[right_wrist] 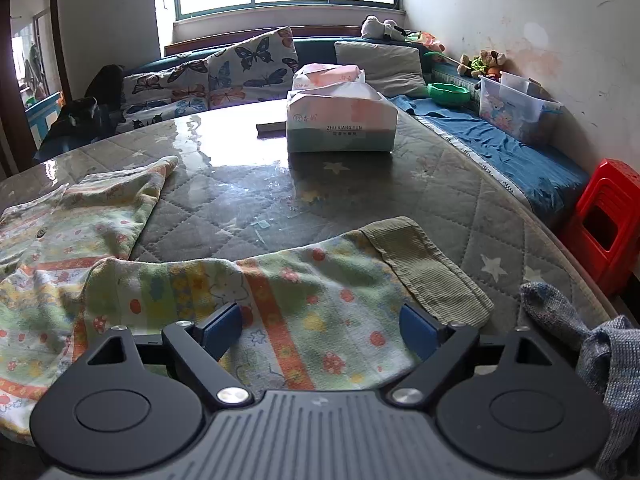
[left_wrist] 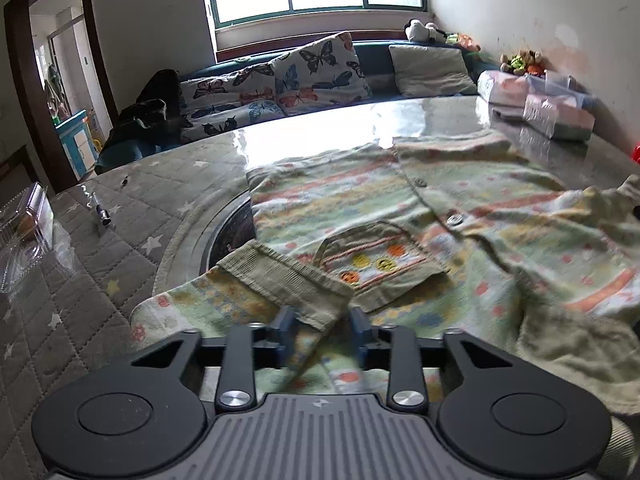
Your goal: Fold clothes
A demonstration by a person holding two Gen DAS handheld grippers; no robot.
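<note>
Lying across the quilted grey star-print table cover, a pastel floral child's shirt with olive ribbed cuffs is seen. At lower centre, the left gripper is clamped on its left sleeve. The right gripper is held apart over the right sleeve, lower centre.

Black gripper linkages, silver screws, blue fingers — ribbed grey housing

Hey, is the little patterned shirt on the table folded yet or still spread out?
Mostly spread out. The shirt lies flat, front up, button placket and pocket showing; only the left sleeve is turned in over the body.
</note>
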